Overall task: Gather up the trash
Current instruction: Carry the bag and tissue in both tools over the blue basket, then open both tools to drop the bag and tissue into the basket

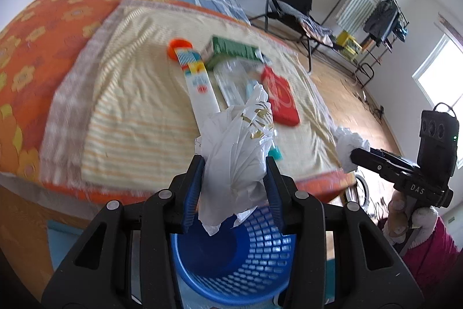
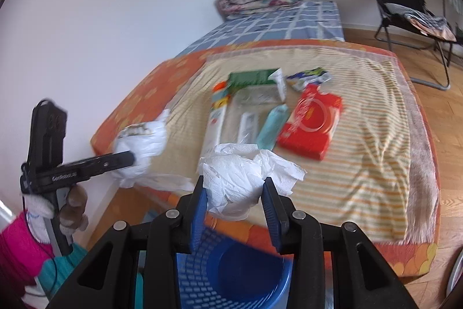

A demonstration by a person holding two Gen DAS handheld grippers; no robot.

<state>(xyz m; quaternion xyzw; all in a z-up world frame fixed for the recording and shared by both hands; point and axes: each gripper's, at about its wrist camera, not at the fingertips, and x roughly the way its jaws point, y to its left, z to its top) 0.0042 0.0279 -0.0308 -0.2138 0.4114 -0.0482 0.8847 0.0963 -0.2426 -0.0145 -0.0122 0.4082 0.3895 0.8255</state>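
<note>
Left wrist view: our left gripper (image 1: 235, 187) clamps crumpled plastic bag (image 1: 240, 146), right gripper (image 2: 234, 200) clamps paper wad (image 2: 240, 178); both hang above blue basket (image 1: 231, 265) near bed edge; light wads could miss rim.

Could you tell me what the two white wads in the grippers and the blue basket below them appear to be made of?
The wad in the left gripper looks like a thin plastic bag: glossy, gold print. The wad in the right gripper looks like tissue paper: matte, embossed, softly crumpled. The basket looks like moulded plastic: shiny blue lattice walls.
</note>
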